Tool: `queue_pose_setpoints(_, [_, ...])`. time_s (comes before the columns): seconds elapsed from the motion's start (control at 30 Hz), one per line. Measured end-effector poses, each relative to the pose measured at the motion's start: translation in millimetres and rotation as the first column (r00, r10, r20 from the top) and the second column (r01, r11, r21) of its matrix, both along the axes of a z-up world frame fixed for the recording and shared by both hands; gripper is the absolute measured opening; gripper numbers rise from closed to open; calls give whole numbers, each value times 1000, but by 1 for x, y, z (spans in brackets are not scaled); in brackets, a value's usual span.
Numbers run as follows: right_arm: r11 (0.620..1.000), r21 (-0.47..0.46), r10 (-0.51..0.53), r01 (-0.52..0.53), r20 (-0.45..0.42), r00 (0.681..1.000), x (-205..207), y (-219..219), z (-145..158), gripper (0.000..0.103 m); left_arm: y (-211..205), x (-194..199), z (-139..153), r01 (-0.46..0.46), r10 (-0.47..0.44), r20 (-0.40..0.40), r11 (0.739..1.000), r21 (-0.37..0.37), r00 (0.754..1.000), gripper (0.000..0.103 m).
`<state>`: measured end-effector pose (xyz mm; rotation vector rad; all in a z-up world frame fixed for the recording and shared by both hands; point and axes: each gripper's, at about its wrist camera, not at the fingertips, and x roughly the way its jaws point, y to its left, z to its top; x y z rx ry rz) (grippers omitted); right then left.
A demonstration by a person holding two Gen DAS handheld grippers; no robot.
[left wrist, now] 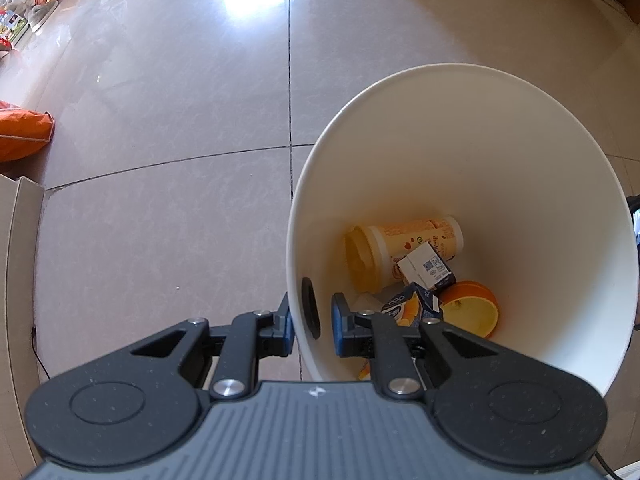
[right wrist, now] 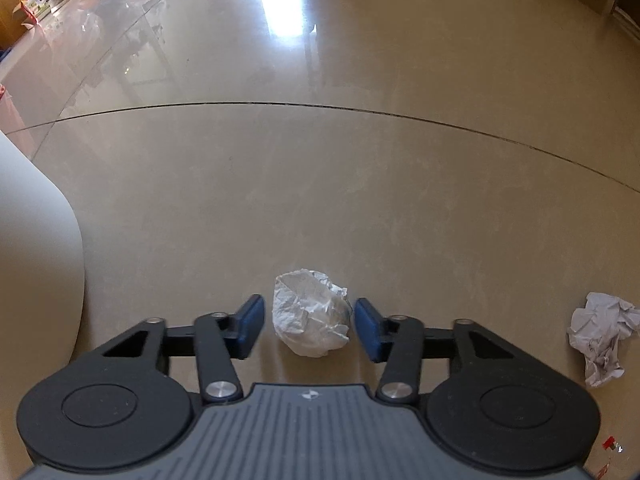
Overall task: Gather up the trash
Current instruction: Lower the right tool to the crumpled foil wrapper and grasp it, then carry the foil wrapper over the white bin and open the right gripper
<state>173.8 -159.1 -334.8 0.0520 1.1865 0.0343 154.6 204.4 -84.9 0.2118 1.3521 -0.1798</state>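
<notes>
White bin (left wrist: 460, 128), rim pinched by left gripper (left wrist: 313, 330), held cup, cartons; right gripper (right wrist: 309, 326), spread, straddled crumpled tissue (right wrist: 310, 312); paper wad (right wrist: 600, 338) remained.

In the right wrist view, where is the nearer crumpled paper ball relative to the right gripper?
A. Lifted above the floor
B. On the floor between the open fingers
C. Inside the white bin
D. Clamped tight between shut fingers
B: the crumpled paper ball lies on the floor between the open right gripper fingers, gaps showing either side.

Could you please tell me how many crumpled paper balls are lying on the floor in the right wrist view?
2: one paper ball between the open right gripper fingers, another at the right edge. More may lie outside the view.
</notes>
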Motion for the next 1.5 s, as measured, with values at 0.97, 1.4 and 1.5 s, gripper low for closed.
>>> queue_pose_setpoints(0.97, [986, 57, 154, -155, 19, 988, -49, 34, 231, 32, 0, -1, 2, 9, -9, 2, 1000, 3, 1000, 15])
queue_pose_setpoints(1.4, [928, 107, 345, -356, 108, 932, -58, 131, 304, 33, 0, -1, 1, 18, -18, 4, 1000, -4, 1000, 15])
queue_pose_setpoints(1.5, [910, 120, 385, -398, 118, 915, -55, 157, 307, 34, 1, -2, 1, 20, -20, 5, 1000, -4, 1000, 15])
